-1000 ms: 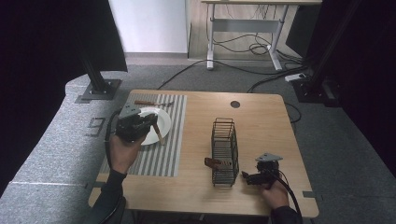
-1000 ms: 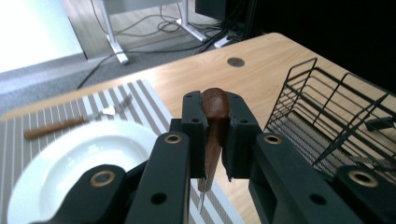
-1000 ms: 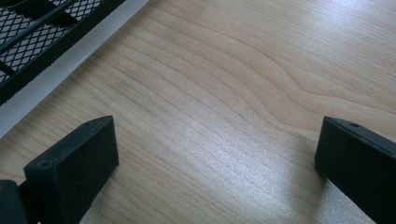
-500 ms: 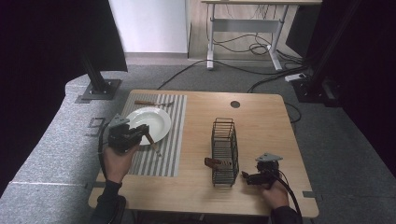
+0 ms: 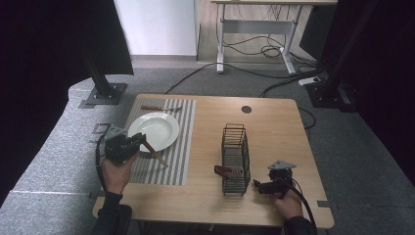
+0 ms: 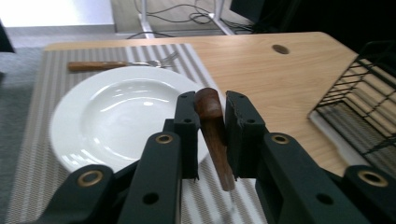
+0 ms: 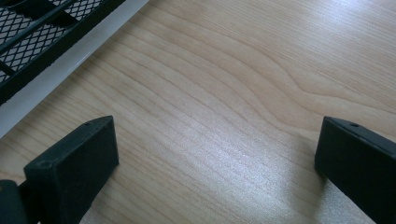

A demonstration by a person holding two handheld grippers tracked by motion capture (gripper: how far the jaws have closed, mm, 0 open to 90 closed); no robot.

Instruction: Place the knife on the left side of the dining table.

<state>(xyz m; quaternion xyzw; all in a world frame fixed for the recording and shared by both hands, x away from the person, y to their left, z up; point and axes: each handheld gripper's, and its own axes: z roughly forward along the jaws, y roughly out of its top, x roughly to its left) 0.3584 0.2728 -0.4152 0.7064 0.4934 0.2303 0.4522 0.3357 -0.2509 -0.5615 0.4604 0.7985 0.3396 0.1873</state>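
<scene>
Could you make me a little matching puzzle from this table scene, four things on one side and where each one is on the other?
Things:
1. plate
2. fork
3. knife
4. rack

Places:
A. between the jaws of the left hand-held gripper
B. on the bare wood, next to the right hand-held gripper
C. in the middle of the striped mat
D. at the mat's far edge, beyond the plate

Pairs: 1-C, 2-D, 3-A, 4-B
</scene>
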